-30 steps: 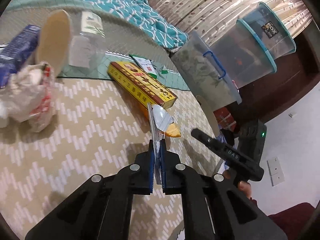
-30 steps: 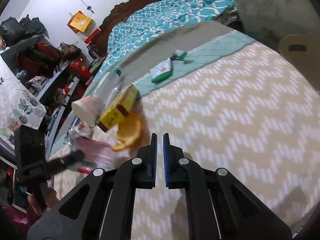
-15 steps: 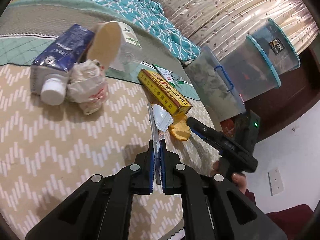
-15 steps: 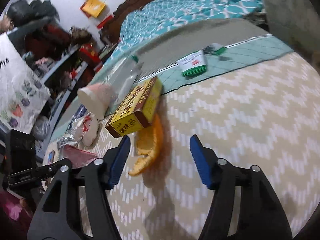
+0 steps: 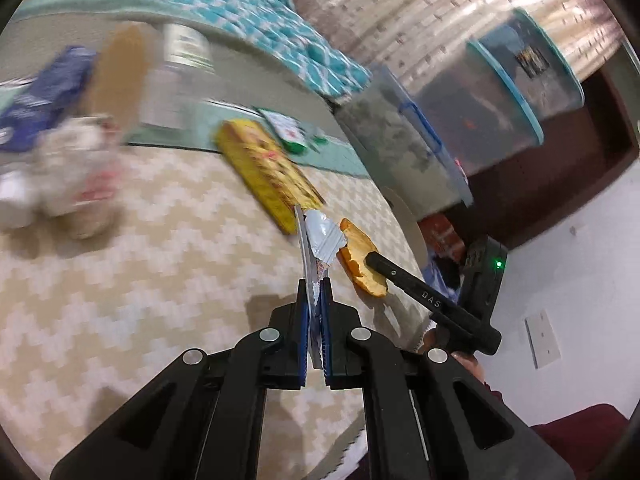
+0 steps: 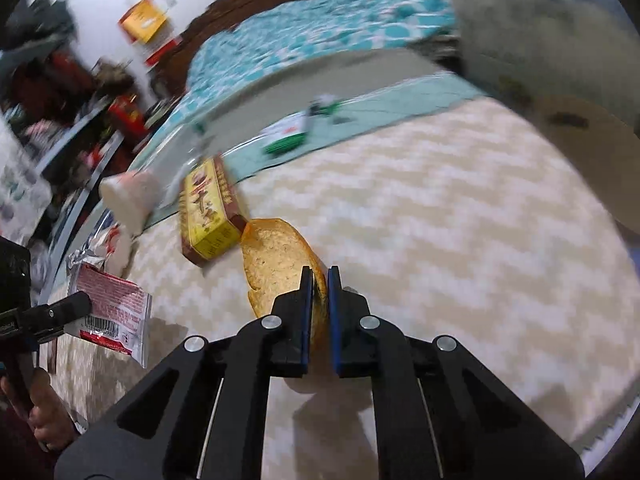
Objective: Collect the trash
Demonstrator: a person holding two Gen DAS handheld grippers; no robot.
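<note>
My left gripper (image 5: 315,286) is shut on a torn foil wrapper (image 5: 320,240), silver inside and red-printed outside; it also shows in the right wrist view (image 6: 114,306), held above the zigzag bed cover (image 6: 440,220). My right gripper (image 6: 320,276) is shut on the edge of an orange peel (image 6: 276,264), which also shows in the left wrist view (image 5: 362,258) with the right gripper's fingers (image 5: 390,270) on it. A yellow carton box (image 5: 268,172) lies just behind the peel, also in the right wrist view (image 6: 208,212).
Farther left lie a crumpled paper wad (image 5: 76,168), a blue carton (image 5: 36,100), a paper cup (image 5: 118,72) and a clear bottle (image 5: 180,64). A small green-white packet (image 6: 288,136) lies on the teal mat. Clear storage bins (image 5: 460,120) stand beyond the bed's right edge.
My right gripper, open half a second ago, has moved in and shut on the orange peel. My left gripper still holds the wrapper and has swung slightly; the view is blurred.
</note>
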